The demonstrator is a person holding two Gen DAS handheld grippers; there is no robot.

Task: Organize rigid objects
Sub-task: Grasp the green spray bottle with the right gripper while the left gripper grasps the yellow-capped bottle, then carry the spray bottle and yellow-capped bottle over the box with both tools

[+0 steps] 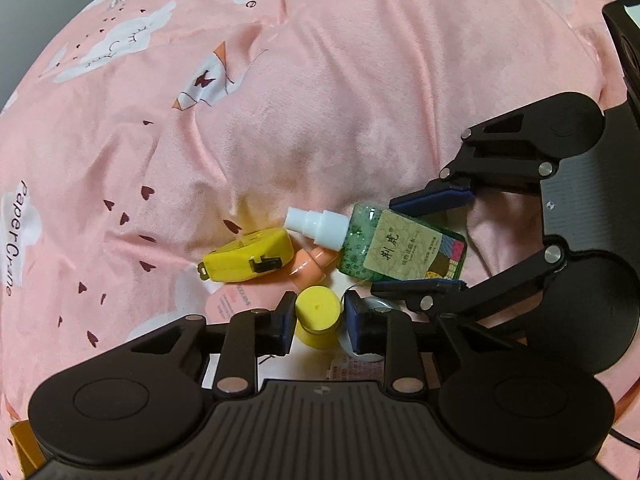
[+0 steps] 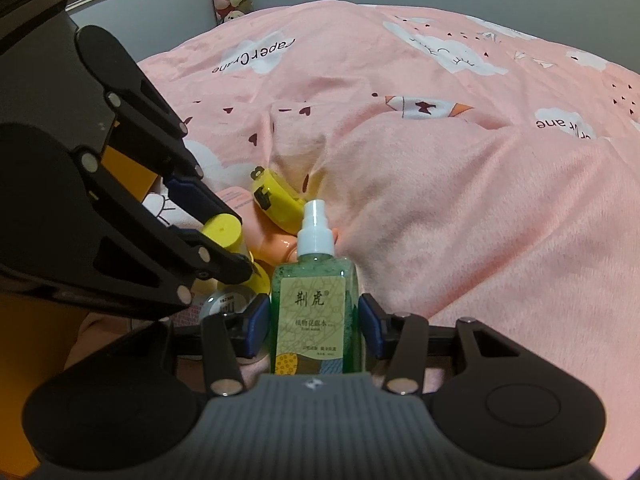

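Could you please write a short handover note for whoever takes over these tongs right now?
Left tongs: straddling the yellow-capped bottle; contact unclear.
Right tongs: around the green spray bottle, small gaps beside the pads, not clamped.
Things: both bottles, a yellow tape measure and a peach bottle lie clustered on the pink duvet.
Done: nothing visibly sorted.
Left: grip, lift and place each item.
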